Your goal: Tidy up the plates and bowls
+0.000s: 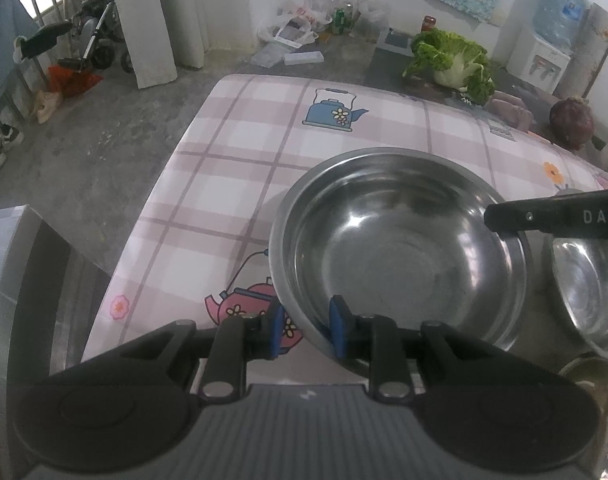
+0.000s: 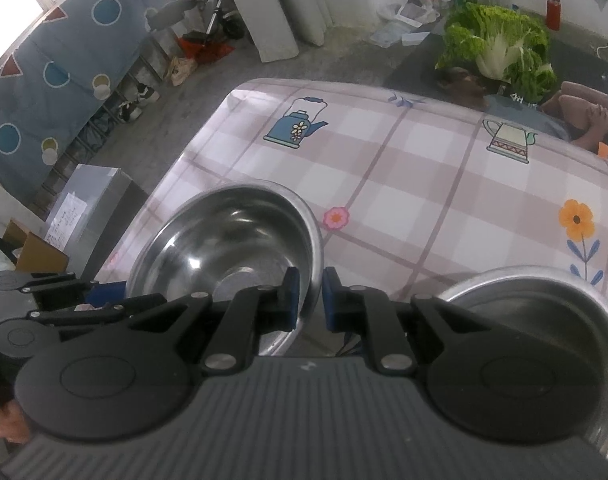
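Observation:
A large steel bowl (image 1: 400, 248) stands on the checked tablecloth (image 1: 264, 140). My left gripper (image 1: 307, 332) is shut on its near left rim, one blue pad inside the wall and one outside. My right gripper (image 2: 310, 300) is shut on the opposite rim of the same bowl (image 2: 224, 240). In the left wrist view its black finger (image 1: 516, 220) reaches over that rim from the right. A second steel bowl (image 1: 584, 288) sits just to the right of the big one. In the right wrist view this second bowl (image 2: 544, 292) is partly hidden by my gripper's body.
A leafy cabbage (image 1: 456, 60) and a dark red lump (image 1: 572, 120) lie beyond the table's far edge. A grey box (image 1: 20, 280) stands off the left edge, above the concrete floor. A person's arms (image 2: 584, 116) rest at the far right.

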Demonstrator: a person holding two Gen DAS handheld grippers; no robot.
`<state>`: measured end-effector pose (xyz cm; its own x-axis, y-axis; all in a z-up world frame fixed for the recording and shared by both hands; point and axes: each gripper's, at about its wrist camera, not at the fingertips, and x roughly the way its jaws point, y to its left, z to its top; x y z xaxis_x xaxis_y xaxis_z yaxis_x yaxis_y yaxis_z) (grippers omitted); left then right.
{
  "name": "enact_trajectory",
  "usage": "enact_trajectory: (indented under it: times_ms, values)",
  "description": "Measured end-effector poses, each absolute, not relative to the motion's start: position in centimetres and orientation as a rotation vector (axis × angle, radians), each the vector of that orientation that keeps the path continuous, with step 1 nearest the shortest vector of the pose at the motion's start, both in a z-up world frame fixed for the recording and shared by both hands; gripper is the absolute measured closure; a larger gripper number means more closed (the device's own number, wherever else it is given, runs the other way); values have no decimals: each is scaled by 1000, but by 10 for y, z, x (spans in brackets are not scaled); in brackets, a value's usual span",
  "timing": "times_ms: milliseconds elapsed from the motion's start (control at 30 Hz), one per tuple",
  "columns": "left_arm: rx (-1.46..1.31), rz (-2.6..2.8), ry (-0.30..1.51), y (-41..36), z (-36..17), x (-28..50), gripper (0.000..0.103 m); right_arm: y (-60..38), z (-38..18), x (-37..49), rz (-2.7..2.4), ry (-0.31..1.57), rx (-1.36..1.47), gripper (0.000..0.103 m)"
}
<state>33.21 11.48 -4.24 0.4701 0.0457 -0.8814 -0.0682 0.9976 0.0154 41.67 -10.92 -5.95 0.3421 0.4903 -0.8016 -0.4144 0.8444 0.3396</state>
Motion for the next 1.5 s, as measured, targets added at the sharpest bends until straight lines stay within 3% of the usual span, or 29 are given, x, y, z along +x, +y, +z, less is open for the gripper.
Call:
enact_trajectory:
  times_ms: [533,967,1500]
  values:
    - [0,44,1005,102,-4,313,77,-127,-24,398,580,1021,102,92]
    - [35,-89,947,49,25,296,77,-199,8,355,484,977,142,92]
    - [137,-237,1010,-51,-20,314,75,-304,-27,329,310,1004,216,90]
